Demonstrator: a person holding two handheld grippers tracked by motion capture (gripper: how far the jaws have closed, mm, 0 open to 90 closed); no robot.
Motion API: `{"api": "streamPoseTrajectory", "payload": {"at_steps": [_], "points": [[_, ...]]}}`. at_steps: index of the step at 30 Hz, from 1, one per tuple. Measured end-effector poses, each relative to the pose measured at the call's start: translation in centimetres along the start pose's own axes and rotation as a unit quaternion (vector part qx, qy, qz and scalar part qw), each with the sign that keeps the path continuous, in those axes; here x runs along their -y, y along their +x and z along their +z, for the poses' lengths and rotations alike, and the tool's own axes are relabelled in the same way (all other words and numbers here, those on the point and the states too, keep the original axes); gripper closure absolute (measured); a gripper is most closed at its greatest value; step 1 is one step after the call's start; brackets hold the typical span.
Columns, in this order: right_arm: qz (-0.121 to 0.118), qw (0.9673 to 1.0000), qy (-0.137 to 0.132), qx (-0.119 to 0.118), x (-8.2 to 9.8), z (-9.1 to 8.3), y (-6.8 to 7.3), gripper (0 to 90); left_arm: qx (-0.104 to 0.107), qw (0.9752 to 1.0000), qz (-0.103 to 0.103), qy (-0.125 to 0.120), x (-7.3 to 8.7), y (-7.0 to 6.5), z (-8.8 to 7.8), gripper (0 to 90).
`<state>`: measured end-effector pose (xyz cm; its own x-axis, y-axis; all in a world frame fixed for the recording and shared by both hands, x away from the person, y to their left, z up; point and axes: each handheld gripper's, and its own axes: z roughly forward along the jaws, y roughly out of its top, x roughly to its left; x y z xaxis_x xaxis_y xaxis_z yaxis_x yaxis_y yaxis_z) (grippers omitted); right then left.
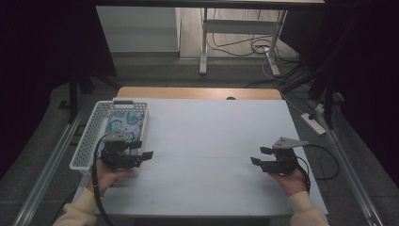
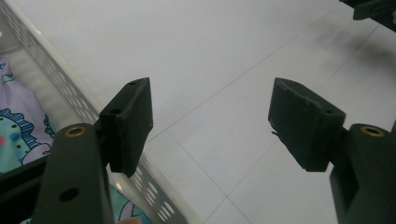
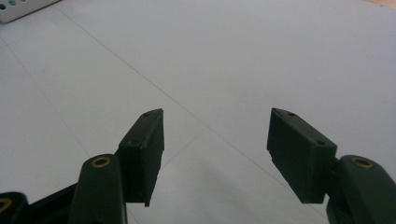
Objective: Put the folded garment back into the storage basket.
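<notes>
Patterned cloth (image 1: pixel 123 123) lies in basket (image 1: pixel 92 135) beside left tongs (image 1: pixel 144 155).

A pale grey table (image 1: pixel 211 141) fills the middle of the frame, with a wooden edge (image 1: pixel 197 92) along its far side. At the left edge sits a white perforated basket (image 1: pixel 91 136) holding a paisley-patterned cloth (image 1: pixel 124 123). The left gripper (image 1: pixel 147 154), held in a hand at lower left, sits just at the basket's near right corner, its 2 jaws apart with nothing between them. At lower right the right gripper (image 1: pixel 258 156) points toward the frame's middle, jaws apart and empty. Cables (image 1: pixel 254 47) lie on the floor at upper right.
</notes>
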<state>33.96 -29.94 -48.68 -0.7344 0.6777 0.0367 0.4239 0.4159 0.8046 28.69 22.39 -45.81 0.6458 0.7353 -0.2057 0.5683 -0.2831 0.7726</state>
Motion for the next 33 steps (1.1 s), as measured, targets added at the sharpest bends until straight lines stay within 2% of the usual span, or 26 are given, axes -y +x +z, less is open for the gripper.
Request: {"api": "streamPoseTrajectory", "payload": {"at_steps": [11, 33], "points": [[0.007, 0.9999, -0.011, 0.006, 0.31, -0.88, -1.01, 36.9, -0.003, 1.0000, -0.001, -0.007, 0.50, -0.52, -0.39, 29.8], [-0.008, 0.9999, -0.009, -0.012, 0.32, -0.97, -0.60, 36.1, -0.005, 1.0000, 0.005, 0.000, 0.59, -0.73, 0.16, 29.5]]}}
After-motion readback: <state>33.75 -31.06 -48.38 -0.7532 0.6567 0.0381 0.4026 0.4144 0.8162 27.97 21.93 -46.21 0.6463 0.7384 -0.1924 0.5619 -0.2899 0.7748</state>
